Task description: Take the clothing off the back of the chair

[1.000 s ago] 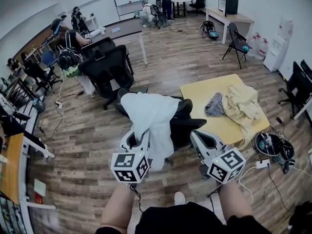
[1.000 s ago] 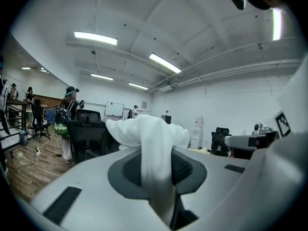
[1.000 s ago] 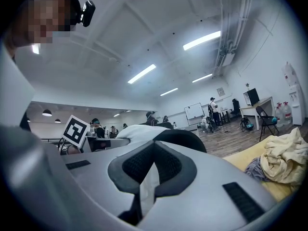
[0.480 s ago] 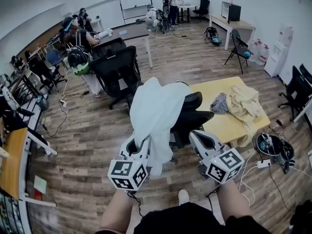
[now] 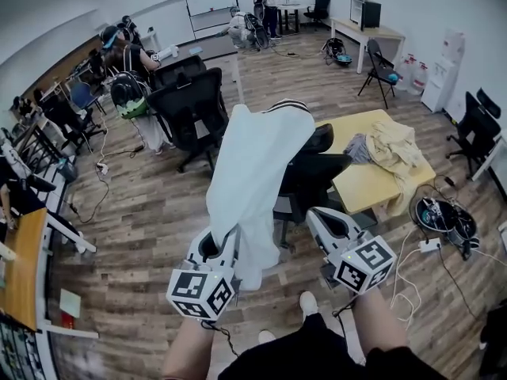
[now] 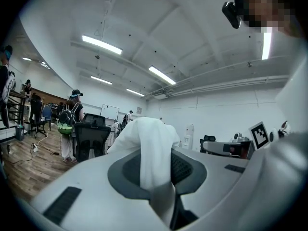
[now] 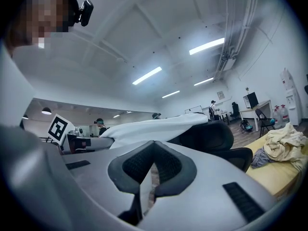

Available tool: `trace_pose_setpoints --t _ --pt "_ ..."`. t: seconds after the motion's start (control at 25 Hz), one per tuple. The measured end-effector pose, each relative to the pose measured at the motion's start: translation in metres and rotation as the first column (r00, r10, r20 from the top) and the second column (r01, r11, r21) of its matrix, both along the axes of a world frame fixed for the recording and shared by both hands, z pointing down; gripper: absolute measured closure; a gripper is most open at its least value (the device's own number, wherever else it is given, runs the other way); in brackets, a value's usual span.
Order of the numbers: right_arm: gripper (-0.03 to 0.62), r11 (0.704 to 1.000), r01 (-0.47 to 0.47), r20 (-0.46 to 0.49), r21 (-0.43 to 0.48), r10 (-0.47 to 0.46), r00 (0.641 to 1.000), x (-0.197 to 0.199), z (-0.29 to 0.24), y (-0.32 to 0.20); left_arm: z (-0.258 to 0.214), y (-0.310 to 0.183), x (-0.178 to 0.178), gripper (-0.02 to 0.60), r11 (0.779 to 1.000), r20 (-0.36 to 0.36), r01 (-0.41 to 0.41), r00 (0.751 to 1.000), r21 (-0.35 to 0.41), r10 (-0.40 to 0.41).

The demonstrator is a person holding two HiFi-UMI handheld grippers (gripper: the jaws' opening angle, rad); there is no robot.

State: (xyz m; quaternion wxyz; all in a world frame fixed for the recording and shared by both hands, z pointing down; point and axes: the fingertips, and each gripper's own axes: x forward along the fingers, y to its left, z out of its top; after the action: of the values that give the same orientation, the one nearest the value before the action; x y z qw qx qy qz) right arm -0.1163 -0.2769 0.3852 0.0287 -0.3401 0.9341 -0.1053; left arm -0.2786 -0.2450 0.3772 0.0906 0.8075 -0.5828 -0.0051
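A second ago the garment (image 5: 253, 180) lay spread like a sheet over the back of the chair (image 5: 317, 172). Now it is drawn into a long, steep band running from the left tool (image 5: 220, 240) up to the top of the back, and its dark-striped edge newly shows up there. The headrest (image 5: 321, 137) and most of the back have come bare. The left tool has slid lower and leftward in the head view, with the cloth pinched in it. The chair sits a little higher in that view, and a second shoe (image 5: 265, 337) has come in beside the first
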Motion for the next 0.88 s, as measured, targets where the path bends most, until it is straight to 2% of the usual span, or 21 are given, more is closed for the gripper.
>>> trace_pose_setpoints --t 0.16,0.4,0.64,0.88 --pt "0.582 1.000 -0.017 -0.006 -0.010 0.017 1.000 -0.014 0.006 0.035 0.005 0.038 -0.018 0.494 1.000 -0.004 -0.013 1.000 -0.001 0.013" --pt "0.580 0.999 -0.037 -0.021 -0.019 0.037 0.999 -0.019 0.010 0.079 0.009 0.083 -0.028 0.494 1.000 -0.023 -0.028 0.999 -0.001 0.028" --pt "0.580 0.999 -0.034 -0.026 -0.013 0.034 0.999 -0.015 0.007 0.104 0.008 0.113 -0.025 0.494 1.000 -0.041 -0.026 0.999 0.001 0.026" --pt "0.582 1.000 -0.024 -0.023 -0.011 0.024 0.999 0.009 0.001 0.120 0.006 0.135 -0.006 0.494 1.000 -0.053 0.008 0.999 0.004 -0.008"
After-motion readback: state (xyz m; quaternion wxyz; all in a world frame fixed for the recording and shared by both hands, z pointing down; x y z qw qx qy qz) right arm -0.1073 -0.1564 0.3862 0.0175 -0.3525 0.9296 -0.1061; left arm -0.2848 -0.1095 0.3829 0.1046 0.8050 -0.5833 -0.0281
